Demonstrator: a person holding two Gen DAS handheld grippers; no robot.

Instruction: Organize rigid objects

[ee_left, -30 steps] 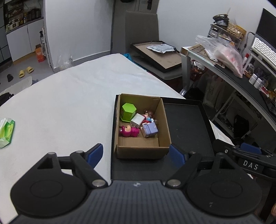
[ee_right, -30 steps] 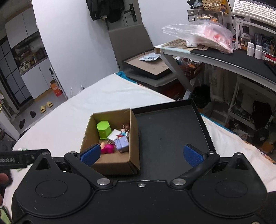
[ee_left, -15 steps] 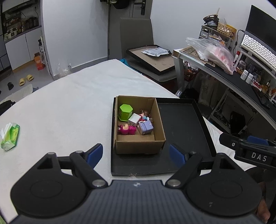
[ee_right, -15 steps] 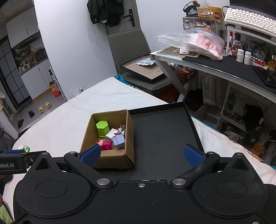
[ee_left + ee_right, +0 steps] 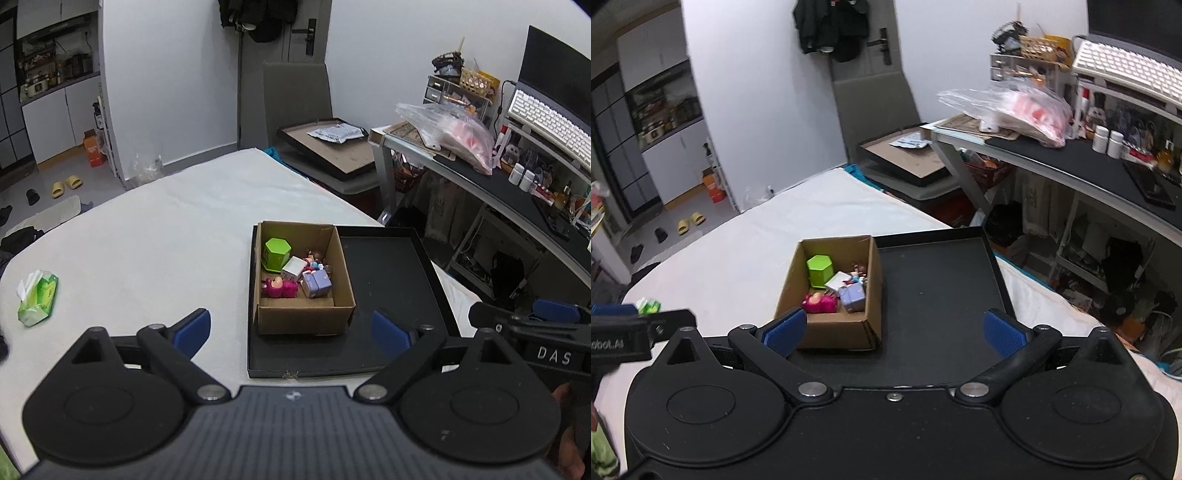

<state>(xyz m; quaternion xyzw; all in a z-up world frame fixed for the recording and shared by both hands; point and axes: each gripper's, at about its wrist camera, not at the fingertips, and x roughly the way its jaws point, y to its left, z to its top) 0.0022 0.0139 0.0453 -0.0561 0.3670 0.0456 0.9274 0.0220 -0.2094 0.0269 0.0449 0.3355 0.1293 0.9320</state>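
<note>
On the white bed [image 5: 155, 236] lies a black tray [image 5: 391, 280], with a cardboard box [image 5: 306, 317] in its left part holding the small toys [image 5: 295, 277]. Both the left hand-held gripper [image 5: 291, 328], whose jaws have just been widening, and the right hand-held gripper [image 5: 894, 328] hover released, grasping nothing.

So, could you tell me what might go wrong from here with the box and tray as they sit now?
The black tray sits by the mattress edge on the right, so a nudge could tip it off. The cardboard box is crowded against the tray's left wall; a regrasp could drag both. The toys, such as the purple cube, lie loose and could spill if the box tilts.
</note>
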